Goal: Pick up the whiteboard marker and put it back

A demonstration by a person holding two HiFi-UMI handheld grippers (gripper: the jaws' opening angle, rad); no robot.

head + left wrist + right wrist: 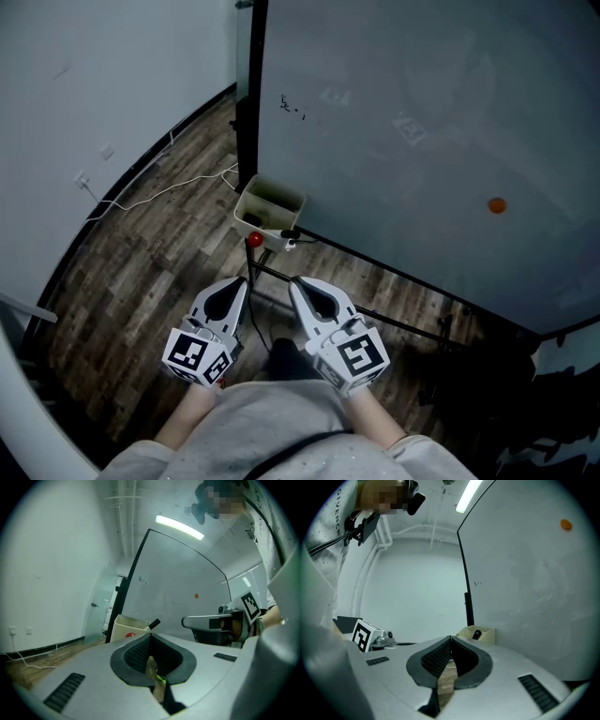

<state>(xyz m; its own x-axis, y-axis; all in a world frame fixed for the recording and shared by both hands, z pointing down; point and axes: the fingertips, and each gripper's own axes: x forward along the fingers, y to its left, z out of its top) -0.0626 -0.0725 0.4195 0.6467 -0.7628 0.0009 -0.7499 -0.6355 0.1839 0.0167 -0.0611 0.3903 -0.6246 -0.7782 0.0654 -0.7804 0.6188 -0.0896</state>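
Observation:
A cream holder box [270, 211] hangs at the lower left corner of the whiteboard [422, 131]. A black-capped whiteboard marker [290, 234] sticks out of it, beside a red round thing [254, 240]. My left gripper [246, 281] and right gripper [292, 281] hover side by side just below the box, both shut and empty. In the left gripper view my left gripper [150, 634] points at the box [123, 624] and the marker's cap [154, 623]. The right gripper view has my right gripper [451, 638] facing the box [483, 633] with the marker's dark cap [477, 633].
An orange magnet [496, 204] sticks to the whiteboard. The board's black post [247, 103] and low stand bar [375, 314] run over a wooden floor [159, 272]. A white cable [159, 193] trails along the wall at left.

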